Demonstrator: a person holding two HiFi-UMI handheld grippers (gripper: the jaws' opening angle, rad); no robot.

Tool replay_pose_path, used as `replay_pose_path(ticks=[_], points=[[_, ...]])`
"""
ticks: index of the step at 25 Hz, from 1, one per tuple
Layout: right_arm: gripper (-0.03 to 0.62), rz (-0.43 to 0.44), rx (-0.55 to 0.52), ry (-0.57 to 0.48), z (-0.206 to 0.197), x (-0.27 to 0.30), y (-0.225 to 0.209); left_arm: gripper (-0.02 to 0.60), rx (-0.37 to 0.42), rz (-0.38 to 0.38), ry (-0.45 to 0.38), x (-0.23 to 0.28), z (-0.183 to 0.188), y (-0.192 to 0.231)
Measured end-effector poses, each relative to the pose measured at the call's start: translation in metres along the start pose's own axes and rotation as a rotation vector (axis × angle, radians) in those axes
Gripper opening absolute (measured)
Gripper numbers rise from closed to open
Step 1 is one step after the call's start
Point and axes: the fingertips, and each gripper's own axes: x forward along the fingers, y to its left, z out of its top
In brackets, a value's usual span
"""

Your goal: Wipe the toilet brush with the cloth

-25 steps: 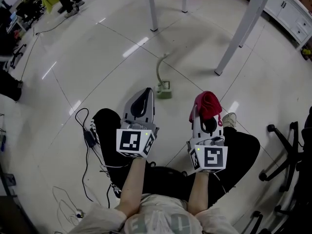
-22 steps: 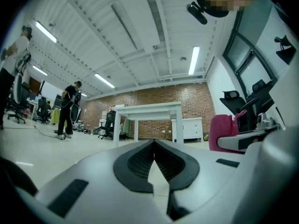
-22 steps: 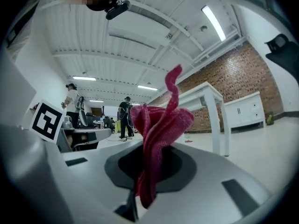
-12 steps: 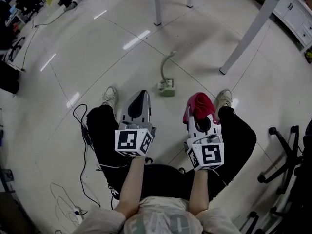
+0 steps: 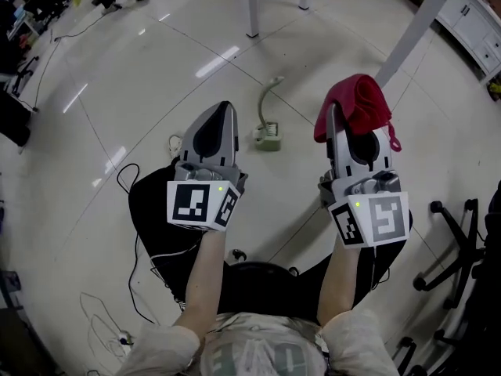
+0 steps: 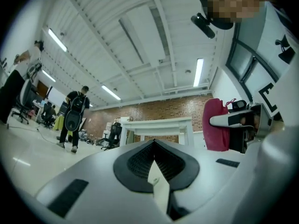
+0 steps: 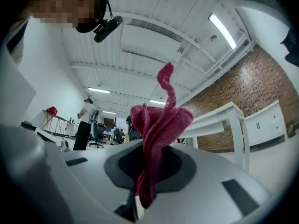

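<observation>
Toilet brush (image 5: 267, 136): on the floor (image 5: 117, 77), pale green head nearest the person, curved handle running away; neither gripper touches it.
Left gripper (image 5: 224, 110): left of the brush and held above it; jaws pressed together with nothing between them.
Right gripper (image 5: 342, 120): right of the brush and apart from it; jaws clamped on the cloth (image 5: 356, 102).
Cloth: red and bunched, standing out past the jaw tips of the right gripper, with a loose tail curling off it.
Stage: judged as before any wiping, since the cloth is well apart from the brush.
Risk, brush: it lies loose on smooth floor, so a one-handed wipe would probably push it sliding unless the left gripper pins or lifts the handle.
Risk, cloth: only a narrow fold looks pinched, so dragging it over the bristles could pull it free.
Risk, left gripper: the jaws must part before taking the handle; arriving closed would knock it aside.
</observation>
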Motion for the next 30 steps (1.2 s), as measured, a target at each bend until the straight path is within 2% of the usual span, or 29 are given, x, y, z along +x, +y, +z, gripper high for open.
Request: replay_pose_path(ticks=[4, 7, 10, 12, 15, 17, 19, 23, 27, 30], points=[[0.032, 0.01, 0.021, -0.008, -0.014, 0.043, -0.016, 0.005, 0.032, 0.013, -0.005, 0.036, -0.011, 0.018], [0.032, -0.002, 0.058, 0.037, -0.067, 0.073, -0.039, 0.005, 0.028, 0.023, 0.043, 0.064, -0.073, 0.032], [0.032, -0.041, 0.113, 0.186, -0.186, 0.086, -0.06, 0.005, -0.045, 0.056, 0.159, 0.066, -0.172, 0.046], [0.032, -0.037, 0.141, 0.296, -0.274, 0.085, -0.067, 0.005, -0.106, 0.087, 0.253, 0.059, -0.241, 0.052], [0.032, -0.031, 0.16, 0.443, -0.389, 0.083, -0.075, 0.005, -0.14, 0.111, 0.384, 0.05, -0.333, 0.059], [0.032, -0.027, 0.177, 0.523, -0.451, 0.084, -0.079, 0.005, -0.173, 0.117, 0.444, 0.044, -0.379, 0.061], [0.032, -0.011, 0.187, 0.581, -0.496, 0.087, -0.082, 0.005, -0.194, 0.112, 0.48, 0.039, -0.413, 0.065], [0.032, 0.027, 0.217, 0.631, -0.542, 0.095, -0.082, 0.005, -0.229, 0.114, 0.543, 0.038, -0.461, 0.076], [0.032, 0.066, 0.258, 0.632, -0.551, 0.094, -0.073, 0.005, -0.274, 0.109, 0.597, 0.032, -0.488, 0.073], [0.032, 0.064, 0.27, 0.637, -0.554, 0.088, -0.07, 0.005, -0.28, 0.071, 0.616, 0.03, -0.496, 0.064]])
